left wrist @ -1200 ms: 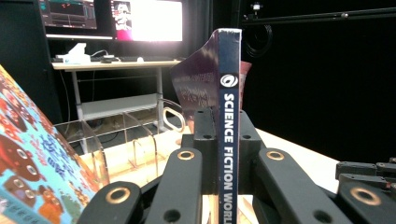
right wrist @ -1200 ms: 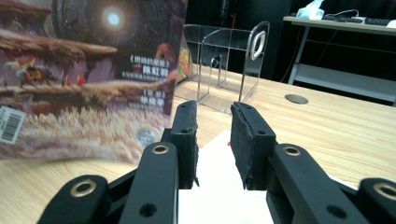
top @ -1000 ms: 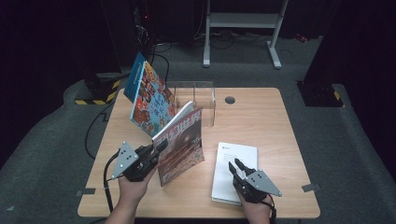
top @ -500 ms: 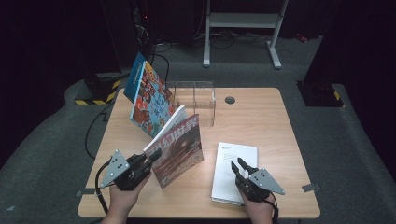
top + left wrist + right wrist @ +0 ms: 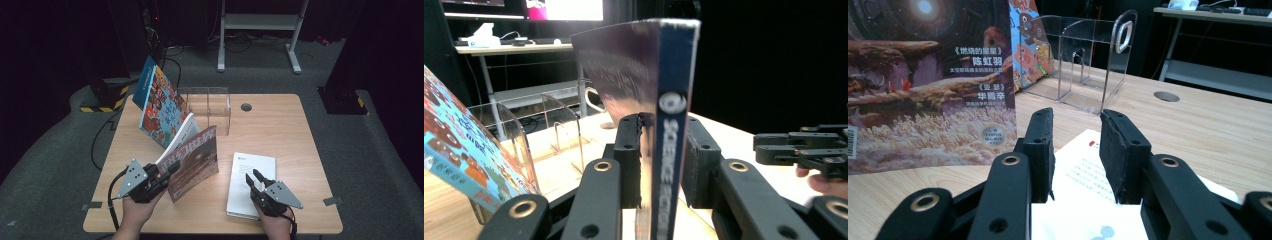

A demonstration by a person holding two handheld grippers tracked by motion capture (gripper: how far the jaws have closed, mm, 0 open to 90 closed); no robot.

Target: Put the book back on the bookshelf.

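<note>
On the wooden desk (image 5: 280, 125), seen from the high view, the left claw (image 5: 167, 172) stands at the spine of a science magazine (image 5: 192, 160) held upright near the front left. Compared with a second ago, the magazine has been drawn nearer the person and away from the clear acrylic book stand (image 5: 207, 107) at the back. The left claw's jaws have just been opening: in the left gripper view the magazine's spine (image 5: 669, 150) sits between them, the left pad close against the cover, a narrow gap at the right pad, so the grip looks released or nearly so. My reading is that the magazine is being let go or re-gripped, not yet filed. A colourful picture book (image 5: 157, 102) leans against the stand. The right claw (image 5: 252, 179) hovers over a white booklet (image 5: 250, 182) lying flat, jaws parted with nothing between them, having widened slightly.
</note>
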